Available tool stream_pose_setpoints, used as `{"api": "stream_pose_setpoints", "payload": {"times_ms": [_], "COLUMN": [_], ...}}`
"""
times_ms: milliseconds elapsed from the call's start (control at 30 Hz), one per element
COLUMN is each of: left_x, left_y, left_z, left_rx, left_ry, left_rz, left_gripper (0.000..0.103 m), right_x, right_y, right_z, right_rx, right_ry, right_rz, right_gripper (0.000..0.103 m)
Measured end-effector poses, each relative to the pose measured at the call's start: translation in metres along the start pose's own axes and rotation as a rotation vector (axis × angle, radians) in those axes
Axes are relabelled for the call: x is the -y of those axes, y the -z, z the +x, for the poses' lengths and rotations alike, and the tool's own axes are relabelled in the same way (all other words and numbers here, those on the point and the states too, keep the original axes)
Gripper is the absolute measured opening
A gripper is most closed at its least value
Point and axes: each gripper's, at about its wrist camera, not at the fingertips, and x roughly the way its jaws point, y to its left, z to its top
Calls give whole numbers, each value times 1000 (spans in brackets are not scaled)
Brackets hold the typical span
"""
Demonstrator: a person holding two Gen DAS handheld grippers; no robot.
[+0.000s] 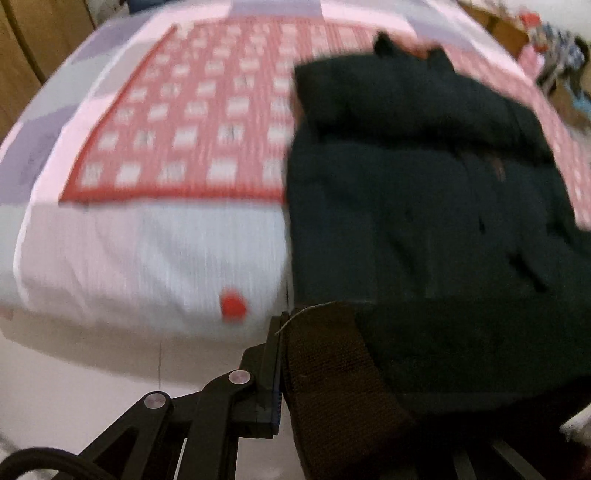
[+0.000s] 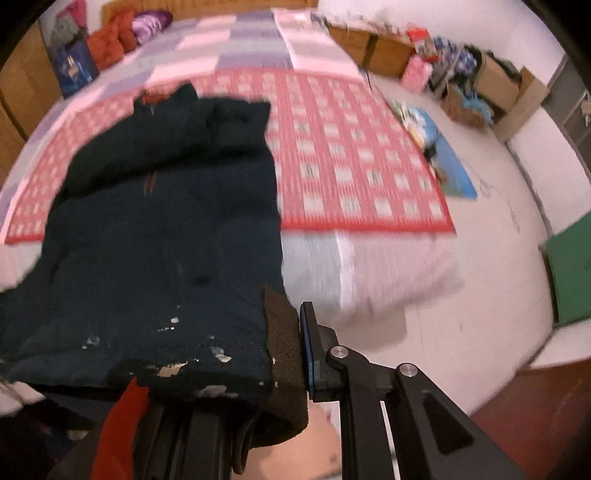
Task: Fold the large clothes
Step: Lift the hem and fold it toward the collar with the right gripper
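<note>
A large dark jacket (image 1: 424, 184) lies on the bed, over the red checked mat (image 1: 192, 122). My left gripper (image 1: 291, 373) is shut on its ribbed brown hem (image 1: 325, 373) at the near left corner, lifting it above the bed's foot. In the right wrist view the same dark jacket (image 2: 166, 240), flecked with white patches near its hem, hangs from my right gripper (image 2: 291, 354). That gripper is shut on the brown ribbed hem (image 2: 284, 332) at the near right corner. Each gripper shows one finger; the other is hidden by cloth. Both views are motion-blurred.
The bed has a pink and purple patchwork sheet (image 2: 240, 48) with cushions (image 2: 122, 33) at its head. Boxes and clutter (image 2: 472, 81) line the far wall on the right. A blue item (image 2: 447, 155) lies on the pale floor beside the bed, a green panel (image 2: 570, 266) further right.
</note>
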Motion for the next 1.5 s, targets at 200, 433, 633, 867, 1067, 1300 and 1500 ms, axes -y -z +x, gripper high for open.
{"api": "stream_pose_setpoints", "payload": {"times_ms": [200, 433, 633, 867, 1067, 1300, 1500], "left_x": [-4, -7, 0, 12, 27, 33, 39], "left_y": [-119, -262, -350, -395, -396, -398, -415], "left_z": [17, 83, 189, 271, 338, 345, 334], "left_rx": [171, 222, 51, -58, -196, -210, -202], "left_ry": [7, -27, -67, -119, -156, -118, -79], "left_rz": [-12, -61, -93, -119, -62, 33, 85], "left_gripper": [16, 16, 16, 17, 21, 24, 44], "right_x": [-2, -12, -18, -27, -36, -36, -8], "right_y": [-110, -255, -354, -405, -408, -408, -398], "right_z": [31, 112, 234, 345, 412, 425, 412], "right_rx": [207, 308, 173, 32, -123, -161, -161], "right_ry": [-50, -81, -100, -90, -51, 6, 1], "right_rz": [-13, -14, -4, 39, 19, 20, 157], "right_gripper": [14, 14, 15, 15, 15, 35, 37]}}
